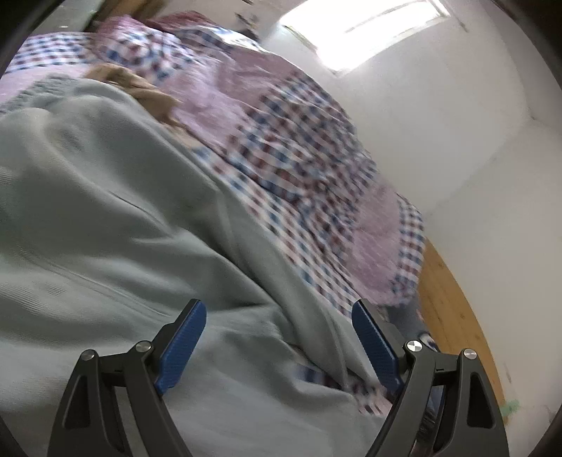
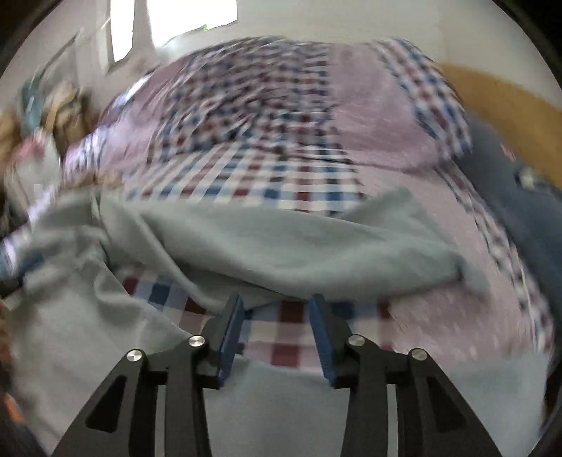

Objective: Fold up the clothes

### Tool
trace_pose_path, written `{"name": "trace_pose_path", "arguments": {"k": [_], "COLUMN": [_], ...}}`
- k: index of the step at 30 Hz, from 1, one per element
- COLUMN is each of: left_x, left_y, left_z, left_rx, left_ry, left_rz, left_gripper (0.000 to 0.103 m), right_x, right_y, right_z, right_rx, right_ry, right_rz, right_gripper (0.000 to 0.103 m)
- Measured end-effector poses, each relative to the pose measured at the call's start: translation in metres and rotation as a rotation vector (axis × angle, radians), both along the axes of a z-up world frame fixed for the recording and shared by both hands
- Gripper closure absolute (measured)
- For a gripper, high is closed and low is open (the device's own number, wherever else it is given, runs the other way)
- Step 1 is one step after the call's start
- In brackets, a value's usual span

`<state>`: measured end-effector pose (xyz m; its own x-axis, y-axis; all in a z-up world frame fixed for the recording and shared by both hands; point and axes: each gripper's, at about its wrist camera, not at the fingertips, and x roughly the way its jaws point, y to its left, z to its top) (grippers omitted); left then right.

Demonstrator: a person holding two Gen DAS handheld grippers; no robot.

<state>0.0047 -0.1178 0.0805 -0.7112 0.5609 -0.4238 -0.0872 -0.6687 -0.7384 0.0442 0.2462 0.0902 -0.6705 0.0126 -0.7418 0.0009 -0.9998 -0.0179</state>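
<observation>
A bed [image 2: 368, 133] with a pink and checked cover fills a bright room with white walls and a sunny window [image 1: 365, 31]. On the bed lies the task's thing, a pale green garment [image 1: 105, 211], soft and thick, rumpled into bumps and loose flaps. In the right wrist view one long flap of it lies across the cover and more of it sits near the camera, with checked cover showing in between. The left tongs [image 1: 277, 323] are spread wide, holding nothing, just above the green cloth. The right tongs [image 2: 277, 316] are also apart (not as wide) and hold nothing, pointing at the near edge of the flap. It is not folded flat now, but I cannot say how far the folding has got. To fold well, each tong should pinch an edge or corner, not a fat bunch, and both should lift together so the cloth does not twist. Much is hard to see: both pictures are blurry, the garment runs off the frames, and I cannot find its sleeves or collar. A tan heap [image 1: 140, 88] lies past it; I cannot tell what it is.
</observation>
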Motion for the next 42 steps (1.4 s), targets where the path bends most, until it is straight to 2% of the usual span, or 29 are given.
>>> {"name": "trace_pose_path", "arguments": {"k": [1,4,5,7,10,14,17,20,22,27,29,33,34,37,38,39,40,41,42], "left_x": [0.0,0.001,0.001,0.003,0.009,0.019,0.023,0.025,0.02,0.007,-0.003,-0.022,-0.027,-0.043,-0.046,-0.049,-0.052,-0.054,-0.052], "left_y": [0.008,0.032,0.041,0.06,0.084,0.112,0.131,0.141,0.153,0.184,0.203,0.226,0.229,0.229,0.227,0.225,0.222,0.22,0.218], "left_z": [0.001,0.003,0.003,0.004,0.004,0.003,0.0,-0.003,-0.001,0.004,0.0,-0.016,-0.021,-0.03,-0.031,-0.031,-0.03,-0.03,-0.025], "left_rx": [-0.001,-0.027,-0.033,-0.06,-0.094,-0.135,-0.167,-0.172,-0.18,-0.2,-0.239,-0.286,-0.269,-0.194,-0.172,-0.159,-0.147,-0.134,-0.132], "left_ry": [0.009,0.025,0.031,0.038,0.04,0.039,0.031,0.008,-0.005,-0.037,-0.074,-0.158,-0.183,-0.248,-0.261,-0.276,-0.292,-0.307,-0.287], "left_rz": [-0.033,-0.132,-0.169,-0.24,-0.323,-0.421,-0.461,-0.46,-0.462,-0.464,-0.467,-0.457,-0.446,-0.402,-0.385,-0.366,-0.347,-0.328,-0.324], "left_gripper": [0.015,0.015,0.015,0.015,0.015,0.015,0.015,0.015,0.015,0.015,0.016,0.028,0.029,0.048,0.062,0.081,0.091,0.1,0.1], "right_x": [-0.006,-0.017,-0.02,-0.026,-0.033,-0.046,-0.047,-0.045,-0.045,-0.046,-0.046,-0.046,-0.046,-0.046,-0.046,-0.046,-0.045,-0.044,-0.043], "right_y": [-0.002,0.01,0.012,0.013,0.017,0.041,0.065,0.089,0.099,0.101,0.103,0.108,0.108,0.108,0.108,0.108,0.109,0.11,0.113], "right_z": [-0.007,-0.028,-0.035,-0.045,-0.049,-0.055,-0.054,-0.049,-0.049,-0.048,-0.049,-0.05,-0.05,-0.048,-0.047,-0.047,-0.046,-0.045,-0.045], "right_rx": [-0.015,-0.169,-0.191,-0.186,-0.173,-0.271,-0.329,-0.367,-0.401,-0.407,-0.431,-0.486,-0.489,-0.491,-0.489,-0.486,-0.483,-0.485,-0.493], "right_ry": [-0.007,-0.052,-0.071,-0.093,-0.072,-0.077,-0.048,0.01,0.028,0.029,0.034,0.041,0.041,0.042,0.043,0.044,0.045,0.045,0.045], "right_rz": [-0.006,-0.051,-0.057,-0.057,-0.057,-0.104,-0.166,-0.233,-0.24,-0.235,-0.235,-0.236,-0.234,-0.221,-0.215,-0.208,-0.2,-0.192,-0.183], "right_gripper": [0.061,0.061,0.061,0.061,0.061,0.061,0.061,0.061,0.061,0.061,0.061,0.061,0.061,0.06,0.06,0.06,0.06,0.06,0.06]}}
